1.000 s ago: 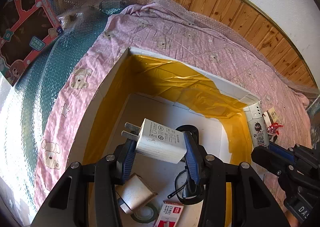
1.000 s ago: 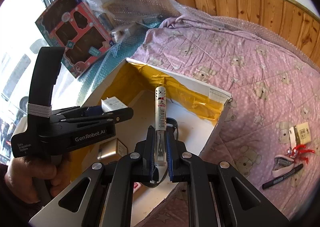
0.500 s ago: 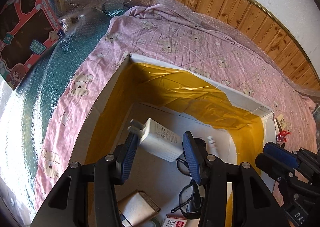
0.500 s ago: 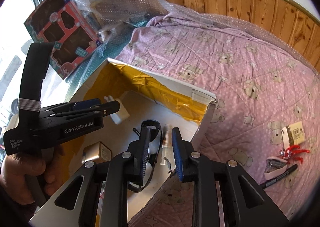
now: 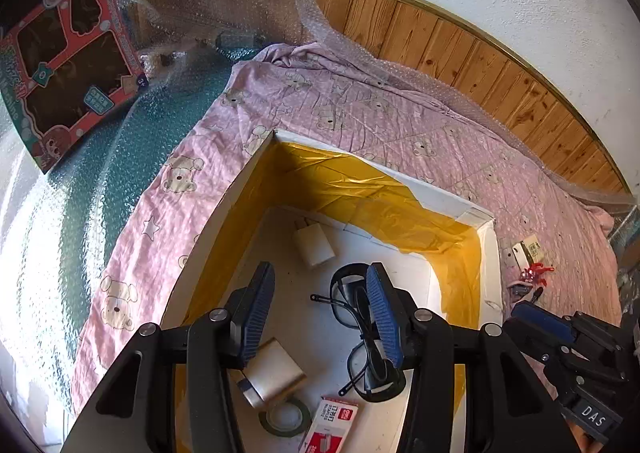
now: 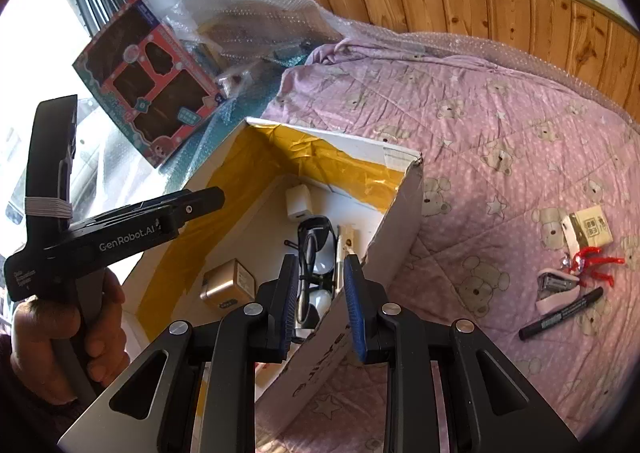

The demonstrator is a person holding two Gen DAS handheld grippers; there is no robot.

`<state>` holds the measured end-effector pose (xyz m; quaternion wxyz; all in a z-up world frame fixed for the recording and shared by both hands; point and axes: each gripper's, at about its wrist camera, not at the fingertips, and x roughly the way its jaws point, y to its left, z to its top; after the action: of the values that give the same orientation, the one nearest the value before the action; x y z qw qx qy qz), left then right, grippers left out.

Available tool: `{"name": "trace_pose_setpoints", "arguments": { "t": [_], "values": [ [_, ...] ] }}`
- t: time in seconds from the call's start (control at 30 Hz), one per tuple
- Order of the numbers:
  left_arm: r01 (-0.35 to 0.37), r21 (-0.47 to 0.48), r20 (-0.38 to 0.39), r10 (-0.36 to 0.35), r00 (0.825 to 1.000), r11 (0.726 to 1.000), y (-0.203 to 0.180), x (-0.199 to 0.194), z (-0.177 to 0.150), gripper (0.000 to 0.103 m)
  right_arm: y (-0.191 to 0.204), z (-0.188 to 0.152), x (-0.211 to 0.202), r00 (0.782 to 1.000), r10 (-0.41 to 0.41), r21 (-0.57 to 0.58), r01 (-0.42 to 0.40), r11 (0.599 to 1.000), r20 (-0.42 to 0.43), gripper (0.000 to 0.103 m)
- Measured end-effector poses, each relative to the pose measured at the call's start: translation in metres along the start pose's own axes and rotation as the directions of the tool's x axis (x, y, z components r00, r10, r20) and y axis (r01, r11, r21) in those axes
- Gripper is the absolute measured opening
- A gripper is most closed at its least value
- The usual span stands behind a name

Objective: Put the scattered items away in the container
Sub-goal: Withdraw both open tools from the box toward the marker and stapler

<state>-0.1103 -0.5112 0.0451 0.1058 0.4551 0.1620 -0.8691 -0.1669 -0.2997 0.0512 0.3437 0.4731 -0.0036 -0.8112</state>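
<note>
A white cardboard box (image 5: 490, 253) lined with yellow tape lies on the pink bear quilt. On its floor are a white charger (image 5: 314, 249), black glasses (image 5: 356, 313), a gold box (image 5: 276, 371), a tape roll (image 5: 284, 419) and a red staples box (image 5: 330, 429). My left gripper (image 5: 320, 285) hangs open and empty above them. My right gripper (image 6: 322, 285) is open over the box's near wall (image 6: 408, 213). Below it lie the glasses (image 6: 314, 249), a slim pen light (image 6: 340, 253) and the charger (image 6: 298, 203). On the quilt lie a black marker (image 6: 560, 313), a stapler (image 6: 554, 285), a red-stringed charm (image 6: 592, 257) and a small tan box (image 6: 588, 231).
A red toy package (image 6: 148, 77) and bubble wrap (image 6: 256, 13) stand behind the box to the left. Wood panelling (image 6: 500, 1) runs along the back. A hand (image 6: 60, 341) grips the left gripper's handle. Open quilt (image 6: 500, 125) stretches right of the box.
My left gripper opened and the charger dropped to the box floor. My right gripper opened and the pen light fell in beside the glasses. Both grippers have drawn back a little.
</note>
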Motion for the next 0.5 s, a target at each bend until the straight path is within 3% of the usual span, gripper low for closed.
{"name": "trace_pose_setpoints", "arguments": {
  "t": [0.5],
  "values": [
    [-0.068, 0.116, 0.1, 0.056, 0.993, 0.991, -0.049, -0.059, -0.042, 0.05, -0.018, -0.061, -0.042, 0.996, 0.084, 0.113, -0.087, 0.99, 0.029, 0.026]
  ]
}}
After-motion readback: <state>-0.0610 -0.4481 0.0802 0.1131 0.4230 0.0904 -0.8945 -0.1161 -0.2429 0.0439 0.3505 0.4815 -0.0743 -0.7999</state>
